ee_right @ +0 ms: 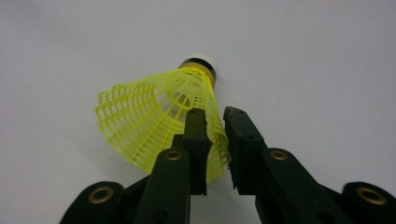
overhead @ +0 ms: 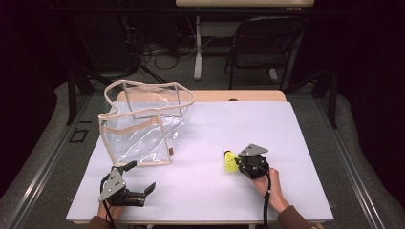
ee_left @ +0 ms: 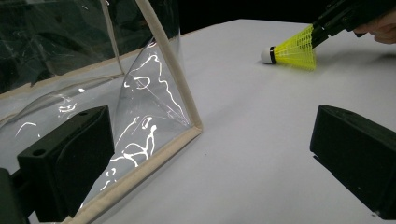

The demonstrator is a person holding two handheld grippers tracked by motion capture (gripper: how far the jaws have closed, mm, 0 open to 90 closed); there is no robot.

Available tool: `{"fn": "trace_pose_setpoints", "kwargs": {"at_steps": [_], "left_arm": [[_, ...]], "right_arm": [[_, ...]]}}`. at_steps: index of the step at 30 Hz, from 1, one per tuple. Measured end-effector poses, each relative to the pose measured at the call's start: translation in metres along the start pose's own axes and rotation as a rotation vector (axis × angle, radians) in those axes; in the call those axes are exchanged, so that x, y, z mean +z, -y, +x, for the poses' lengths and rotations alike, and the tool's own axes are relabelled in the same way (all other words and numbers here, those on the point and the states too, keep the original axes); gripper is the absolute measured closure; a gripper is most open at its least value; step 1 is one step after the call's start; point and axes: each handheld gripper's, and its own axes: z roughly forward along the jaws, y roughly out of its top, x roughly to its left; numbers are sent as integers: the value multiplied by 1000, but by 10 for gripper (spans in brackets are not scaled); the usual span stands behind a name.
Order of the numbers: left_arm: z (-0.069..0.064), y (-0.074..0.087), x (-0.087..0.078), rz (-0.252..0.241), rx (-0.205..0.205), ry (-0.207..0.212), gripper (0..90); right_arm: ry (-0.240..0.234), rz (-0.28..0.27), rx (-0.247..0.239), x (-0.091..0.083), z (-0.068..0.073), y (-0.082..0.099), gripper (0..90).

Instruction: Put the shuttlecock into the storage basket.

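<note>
Black jaws of the right gripper (ee_right: pixel 215 116) stand nearly together, pinching the skirt edge of the yellow shuttlecock (ee_right: pixel 159 116), whose white cork points away from them toward the far left. It lies on the white table (overhead: pixel 200 191), right of centre. At the near left, the left gripper (overhead: pixel 138 179) rests with jaws wide apart, holding nothing, just beside the clear plastic bag (overhead: pixel 143 124).
</note>
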Motion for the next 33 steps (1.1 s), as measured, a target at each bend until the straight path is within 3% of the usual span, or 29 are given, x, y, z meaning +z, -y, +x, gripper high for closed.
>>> {"fn": "trace_pose_setpoints", "kwargs": {"at_steps": [16, 33], "left_arm": [[0, 0, 0, 1, 5, 10, 0], [-1, 0, 0, 5, 3, 10, 0]], "right_arm": [[-22, -11, 46, -2, -2, 1, 892], [-33, -57, 44, -19, -4, -8, 897]]}}
